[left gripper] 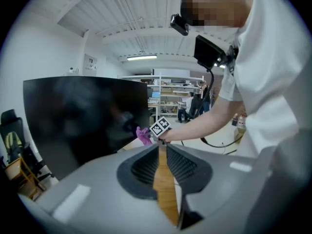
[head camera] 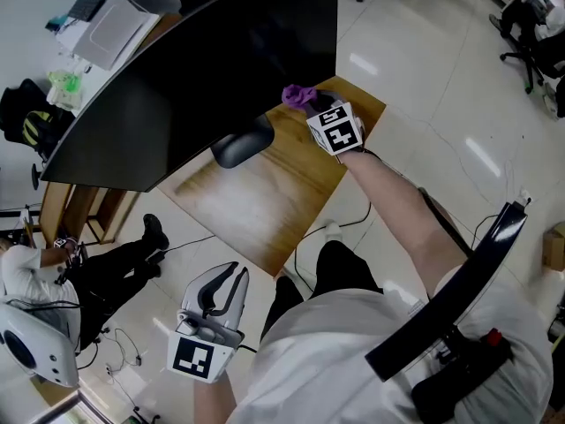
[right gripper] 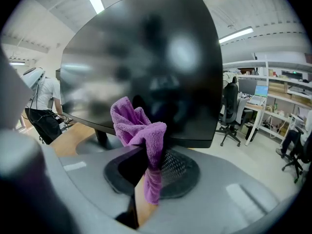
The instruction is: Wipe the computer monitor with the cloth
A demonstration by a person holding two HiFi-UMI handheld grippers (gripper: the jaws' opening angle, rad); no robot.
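Observation:
The wide, curved black monitor [head camera: 203,69] stands on a wooden desk [head camera: 265,206], its dark foot [head camera: 243,144] under the screen. My right gripper [head camera: 311,104] is shut on a purple cloth [head camera: 297,95], held just in front of the screen's lower right corner. In the right gripper view the cloth [right gripper: 139,128] bunches above the jaws of this gripper [right gripper: 152,157], close to the monitor [right gripper: 146,57]. My left gripper [head camera: 237,279] hangs off the desk's near edge, shut and holding nothing. Seen from the left gripper [left gripper: 161,147], the monitor [left gripper: 83,116] and cloth [left gripper: 143,134] lie ahead.
A person [head camera: 53,263] sits on the floor side at the left, beside cables. Another desk with papers [head camera: 101,25] stands behind the monitor. Office chairs [head camera: 530,34] are at the far right. A cable [head camera: 353,223] runs from the desk's near right edge.

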